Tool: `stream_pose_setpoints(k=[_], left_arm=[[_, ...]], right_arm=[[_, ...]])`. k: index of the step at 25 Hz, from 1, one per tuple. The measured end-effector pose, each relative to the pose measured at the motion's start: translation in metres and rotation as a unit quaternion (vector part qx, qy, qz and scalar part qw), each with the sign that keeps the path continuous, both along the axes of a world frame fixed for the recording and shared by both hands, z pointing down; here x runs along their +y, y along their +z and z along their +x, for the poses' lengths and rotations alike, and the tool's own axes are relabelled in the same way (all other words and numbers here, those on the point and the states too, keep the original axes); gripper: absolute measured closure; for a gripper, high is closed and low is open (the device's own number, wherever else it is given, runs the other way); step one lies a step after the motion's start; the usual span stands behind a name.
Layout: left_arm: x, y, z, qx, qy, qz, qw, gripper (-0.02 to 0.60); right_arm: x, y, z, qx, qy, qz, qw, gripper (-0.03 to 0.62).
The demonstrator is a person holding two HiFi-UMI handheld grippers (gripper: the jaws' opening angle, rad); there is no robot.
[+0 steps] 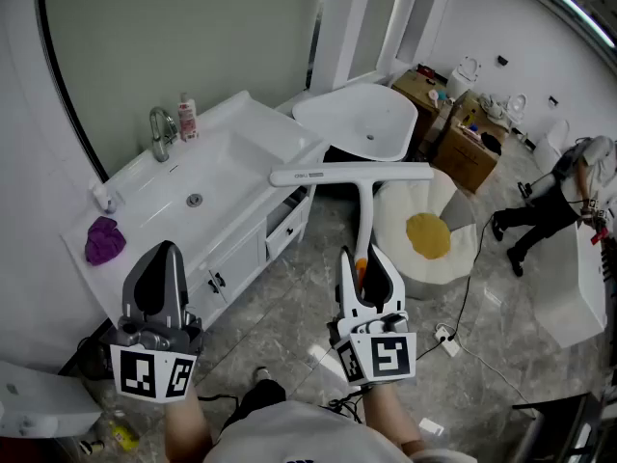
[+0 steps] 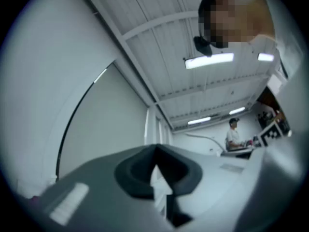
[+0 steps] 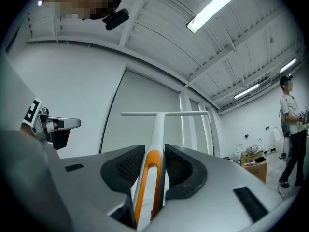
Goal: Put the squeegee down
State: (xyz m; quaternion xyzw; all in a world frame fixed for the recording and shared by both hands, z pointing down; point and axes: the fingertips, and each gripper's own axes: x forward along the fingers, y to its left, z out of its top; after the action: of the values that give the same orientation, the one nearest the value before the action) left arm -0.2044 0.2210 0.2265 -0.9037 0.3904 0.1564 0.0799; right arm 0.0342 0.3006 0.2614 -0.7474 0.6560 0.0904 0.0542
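Your left claw (image 1: pixel 162 258) is pinched shut on nothing, while your right claw (image 1: pixel 369 263) clamps the orange-striped handle of the white squeegee (image 1: pixel 352 174), held upright in the air with its blade near the corner of the white sink counter (image 1: pixel 253 114).

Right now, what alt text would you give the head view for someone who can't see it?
The right gripper holds a white squeegee by its handle, blade end farthest from the person, over a grey floor. The left gripper is shut and empty, beside a white sink counter with a purple cloth on it.
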Motion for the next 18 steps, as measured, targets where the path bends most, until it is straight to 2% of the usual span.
stream_pose_setpoints(k=[8, 18], left_arm=[[0.0, 0.0, 0.001, -0.002, -0.001, 0.003, 1.0, 0.574], [-0.031, -0.002, -0.002, -0.001, 0.012, 0.01, 0.9999, 0.575]], right_arm=[[0.0, 0.001, 0.002, -0.008, 0.002, 0.002, 1.0, 0.468], [-0.033, 0.002, -0.003, -0.01, 0.006, 0.008, 1.0, 0.467]])
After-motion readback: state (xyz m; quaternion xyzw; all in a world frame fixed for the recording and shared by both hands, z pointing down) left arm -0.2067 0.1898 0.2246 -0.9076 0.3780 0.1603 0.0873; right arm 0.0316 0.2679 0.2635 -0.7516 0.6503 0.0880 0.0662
